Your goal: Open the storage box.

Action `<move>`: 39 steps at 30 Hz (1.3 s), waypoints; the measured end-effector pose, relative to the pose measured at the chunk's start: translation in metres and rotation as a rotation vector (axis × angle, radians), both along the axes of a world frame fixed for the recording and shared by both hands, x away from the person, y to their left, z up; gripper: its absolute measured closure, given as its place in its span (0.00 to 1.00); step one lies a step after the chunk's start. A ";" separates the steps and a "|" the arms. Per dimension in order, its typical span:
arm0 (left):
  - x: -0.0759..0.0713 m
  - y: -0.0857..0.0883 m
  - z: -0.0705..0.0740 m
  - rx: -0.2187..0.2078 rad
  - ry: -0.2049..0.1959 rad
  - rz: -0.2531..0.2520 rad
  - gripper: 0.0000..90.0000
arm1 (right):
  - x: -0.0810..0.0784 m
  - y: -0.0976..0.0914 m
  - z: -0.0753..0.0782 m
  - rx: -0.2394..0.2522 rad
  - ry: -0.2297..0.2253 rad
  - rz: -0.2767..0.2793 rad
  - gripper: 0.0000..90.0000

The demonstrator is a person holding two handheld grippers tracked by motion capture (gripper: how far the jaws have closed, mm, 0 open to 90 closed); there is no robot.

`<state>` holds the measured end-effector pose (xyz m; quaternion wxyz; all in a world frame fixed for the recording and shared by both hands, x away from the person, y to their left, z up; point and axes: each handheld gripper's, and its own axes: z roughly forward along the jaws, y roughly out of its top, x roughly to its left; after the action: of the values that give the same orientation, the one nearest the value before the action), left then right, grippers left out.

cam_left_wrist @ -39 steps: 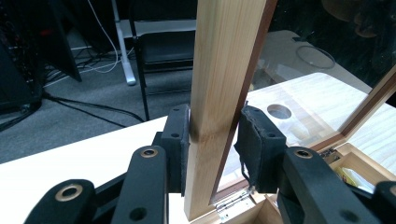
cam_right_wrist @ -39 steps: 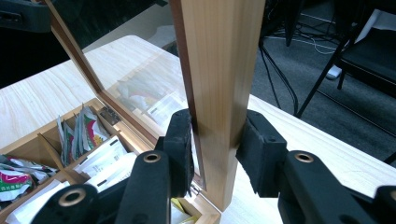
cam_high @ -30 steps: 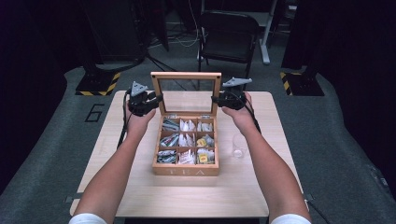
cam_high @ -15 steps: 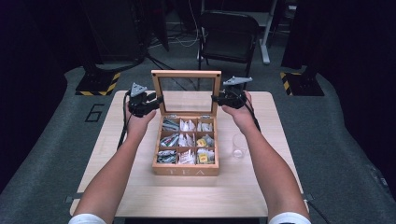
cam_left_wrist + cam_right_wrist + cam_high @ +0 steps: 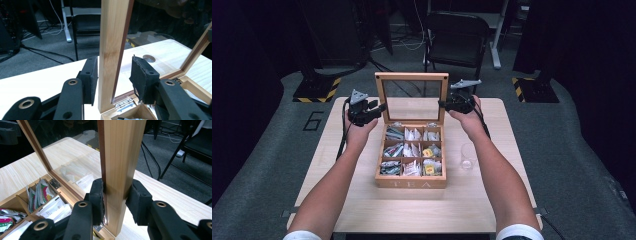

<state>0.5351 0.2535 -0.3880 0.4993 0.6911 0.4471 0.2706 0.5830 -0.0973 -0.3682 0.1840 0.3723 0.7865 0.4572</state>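
High view: lid (image 5: 412,76) upright on the tea box (image 5: 410,182), mid-counter (image 5: 362,210).

Left view: left hand-held gripper (image 5: 113,75), just been opening, straddles the frame untouched.

Right view: right hand-held gripper (image 5: 115,201) pinches its side; steady there before releasing.

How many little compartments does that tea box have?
9, in three rows of three inside the tea box: back row under the raised lid, middle row, front row. All hold packets.
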 end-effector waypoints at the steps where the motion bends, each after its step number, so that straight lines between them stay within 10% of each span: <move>1: -0.001 -0.001 0.000 0.007 0.005 -0.006 0.64 | 0.001 0.000 0.000 -0.002 0.001 0.001 0.74; 39: -0.009 0.000 0.006 0.022 0.007 -0.024 0.63 | 0.024 0.001 -0.004 0.045 0.066 -0.055 0.73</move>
<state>0.5260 0.2534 -0.3819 0.4932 0.7029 0.4374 0.2671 0.6073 -0.0959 -0.3719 0.1622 0.4128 0.7709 0.4572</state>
